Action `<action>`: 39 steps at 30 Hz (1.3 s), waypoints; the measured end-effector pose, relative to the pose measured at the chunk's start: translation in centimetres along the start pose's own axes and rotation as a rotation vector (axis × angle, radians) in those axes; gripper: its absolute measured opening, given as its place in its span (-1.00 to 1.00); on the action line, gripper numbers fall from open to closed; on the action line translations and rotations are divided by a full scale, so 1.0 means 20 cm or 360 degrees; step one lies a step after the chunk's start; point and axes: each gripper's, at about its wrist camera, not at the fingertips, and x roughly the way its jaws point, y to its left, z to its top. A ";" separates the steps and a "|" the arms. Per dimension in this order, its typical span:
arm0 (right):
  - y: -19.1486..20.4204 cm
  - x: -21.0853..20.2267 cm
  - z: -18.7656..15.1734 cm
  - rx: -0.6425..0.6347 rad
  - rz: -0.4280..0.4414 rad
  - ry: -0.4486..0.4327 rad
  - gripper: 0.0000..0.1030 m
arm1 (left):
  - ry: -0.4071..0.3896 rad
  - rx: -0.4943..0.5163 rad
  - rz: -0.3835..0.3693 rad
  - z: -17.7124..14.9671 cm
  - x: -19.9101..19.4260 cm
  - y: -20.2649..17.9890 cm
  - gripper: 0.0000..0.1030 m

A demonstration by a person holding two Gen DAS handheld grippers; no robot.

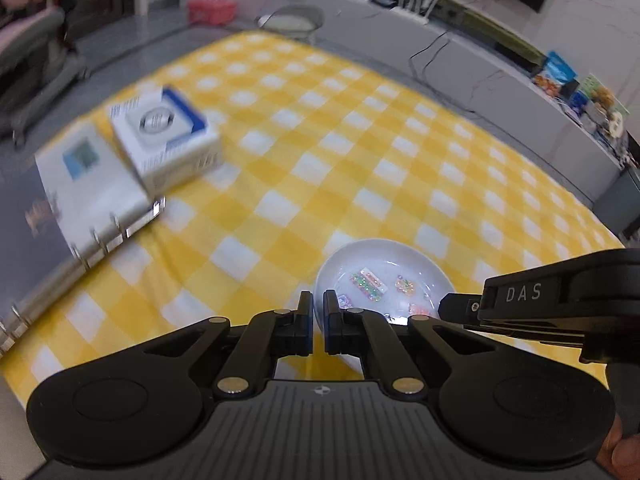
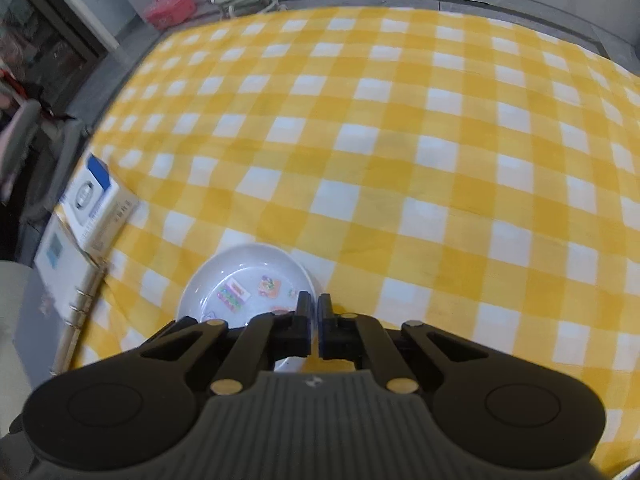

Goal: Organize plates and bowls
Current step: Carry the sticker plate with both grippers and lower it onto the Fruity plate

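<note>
Together, two black grippers are seen gripping a white plate (image 1: 384,276) from opposite sides on a table covered by a yellow-and-white checked cloth (image 1: 340,152). Seen from the left wrist camera, the left gripper (image 1: 318,304) is angled steeply downward, its jaws drawn nearly together with the plate's left rim pinched between the pads. Seen from its own camera, the right gripper (image 2: 314,306) is likewise tilted down, its fingers clamped on the plate's right rim; its black body, marked "DAS", enters the left view from the right edge. Colourful printed pictures are shown on the plate's inner surface. The plate sits near the front of the table — whether it is resting on the cloth or slightly raised cannot be told. Well to the plate's left, a white-and-blue box (image 1: 166,140) is stacked on a ring binder (image 1: 88,208) at the table's edge. Part of a finger (image 1: 624,456) is visible at the lower right corner.
</note>
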 end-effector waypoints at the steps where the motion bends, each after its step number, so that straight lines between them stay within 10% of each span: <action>1: -0.02 -0.04 0.00 0.0020 0.0032 -0.0016 -1.00 | -0.0012 0.0004 -0.0002 0.01 -0.04 -0.02 -0.93; 22: -0.65 -1.20 -0.58 0.0438 0.0321 -0.0600 -1.00 | -0.0395 0.0493 -0.0186 -0.28 -0.92 -0.77 -0.95; 39: -1.03 -1.48 -1.15 0.0604 0.0313 -0.0782 -0.98 | -0.0127 0.0502 -0.0464 -0.64 -0.96 -0.90 -0.90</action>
